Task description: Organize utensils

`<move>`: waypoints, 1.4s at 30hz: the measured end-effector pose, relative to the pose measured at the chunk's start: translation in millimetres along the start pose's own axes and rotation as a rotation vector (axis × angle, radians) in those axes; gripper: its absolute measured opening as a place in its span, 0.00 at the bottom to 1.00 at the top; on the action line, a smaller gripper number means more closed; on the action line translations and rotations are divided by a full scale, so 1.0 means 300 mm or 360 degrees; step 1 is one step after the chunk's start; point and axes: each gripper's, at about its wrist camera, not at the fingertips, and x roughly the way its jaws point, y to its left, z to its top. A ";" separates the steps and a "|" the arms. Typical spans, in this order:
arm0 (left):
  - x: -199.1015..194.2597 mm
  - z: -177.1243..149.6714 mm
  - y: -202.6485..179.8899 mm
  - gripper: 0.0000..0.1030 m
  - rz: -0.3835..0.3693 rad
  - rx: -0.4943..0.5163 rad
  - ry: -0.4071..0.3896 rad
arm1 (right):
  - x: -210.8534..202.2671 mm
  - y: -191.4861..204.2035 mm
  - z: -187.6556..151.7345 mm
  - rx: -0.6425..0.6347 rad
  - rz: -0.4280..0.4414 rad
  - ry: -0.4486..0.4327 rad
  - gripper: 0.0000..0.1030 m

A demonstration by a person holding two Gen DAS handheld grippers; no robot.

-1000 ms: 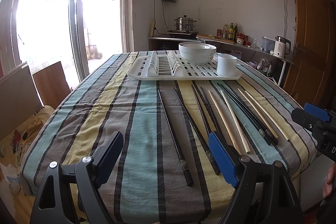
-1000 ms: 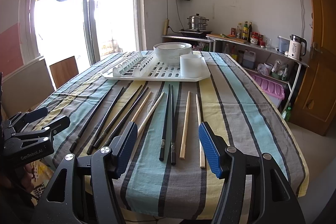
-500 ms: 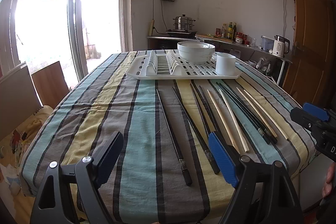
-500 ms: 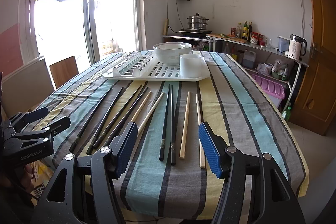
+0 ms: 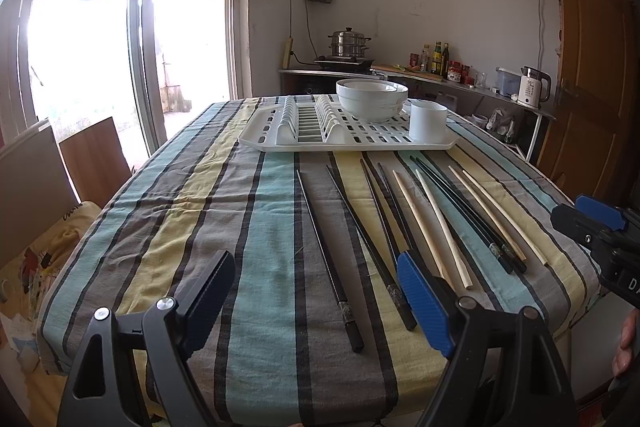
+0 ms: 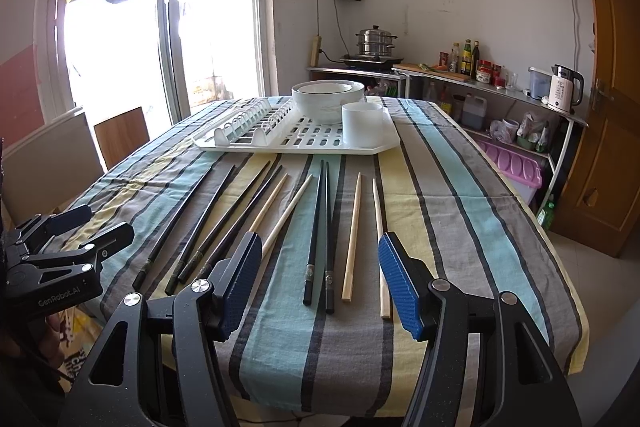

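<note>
Several black chopsticks (image 5: 328, 251) (image 6: 318, 227) and several pale wooden chopsticks (image 5: 440, 223) (image 6: 352, 231) lie side by side on the striped tablecloth. Behind them a white drying rack (image 5: 280, 143) (image 6: 224, 143) carries stacked white bowls (image 5: 372, 99) (image 6: 326, 101) and a white cup (image 5: 427, 121) (image 6: 362, 125). My left gripper (image 5: 316, 303) is open and empty over the near table edge, above the leftmost black chopsticks. My right gripper (image 6: 320, 283) is open and empty near the handle ends of the black pair and the wooden ones.
The striped tablecloth (image 5: 240, 211) covers the table. A wooden chair back (image 5: 96, 159) stands at the left. A counter at the back holds a steamer pot (image 5: 348, 43), bottles and a kettle (image 5: 534, 87). A brown door (image 6: 608, 95) is at the right.
The left wrist view has shifted slightly, with the table a little lower in it. The right gripper and the chopsticks have not moved.
</note>
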 end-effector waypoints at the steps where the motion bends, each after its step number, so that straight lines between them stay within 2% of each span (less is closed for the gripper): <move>1: 0.000 -0.001 -0.001 0.81 -0.0001 0.0000 0.0000 | 0.001 0.000 0.000 0.0000 0.0000 0.0000 0.60; 25: 0.020 0.019 -0.002 0.81 -0.0049 0.0016 0.0018 | 0.023 -0.002 0.003 0.0008 0.0007 0.0016 0.60; 33: 0.127 0.070 0.036 0.81 -0.0007 -0.0017 0.0113 | 0.080 -0.022 0.042 0.0011 0.0010 0.0042 0.60; 36: 0.186 0.095 0.064 0.75 0.0027 -0.0042 0.0173 | 0.118 -0.024 0.070 0.0001 0.0035 0.0060 0.60; 39: 0.257 0.123 0.097 0.75 -0.0028 -0.0075 0.0242 | 0.163 -0.023 0.099 -0.0026 0.0055 0.0089 0.59; 42: 0.323 0.152 0.119 0.71 -0.0026 -0.0077 0.0303 | 0.223 -0.024 0.131 -0.0029 0.0090 0.0148 0.59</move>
